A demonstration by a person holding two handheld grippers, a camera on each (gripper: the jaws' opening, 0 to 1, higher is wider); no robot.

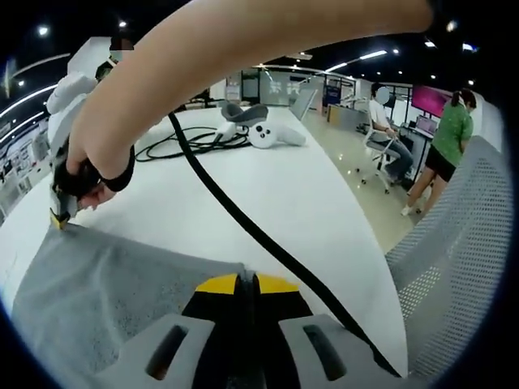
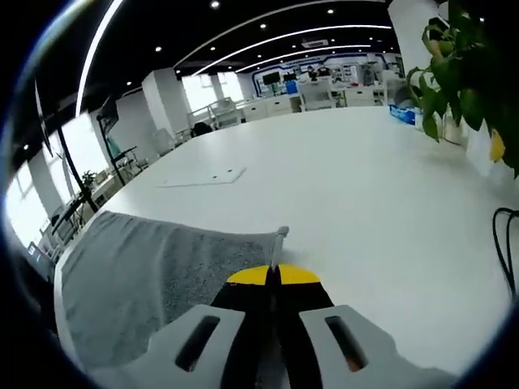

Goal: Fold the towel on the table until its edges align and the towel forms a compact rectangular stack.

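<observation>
Left gripper view: my left claw (image 1: 245, 281) is clenched on the towel (image 1: 97, 296) edge; my right claw (image 1: 58, 217) pinches the far corner. Right gripper view: that claw (image 2: 274, 274) grips towel (image 2: 146, 271) on the table (image 2: 349, 178), likely ready for folding.

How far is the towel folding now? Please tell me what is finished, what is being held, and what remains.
Done: both corners look gripped. In the left gripper view, the left gripper has its jaws closed at the edge of the grey terry towel, and the right gripper pinches a far corner. In hand: that edge, raised off the white table. Left: no compact rectangular stack with aligned edges is visible yet.
</observation>
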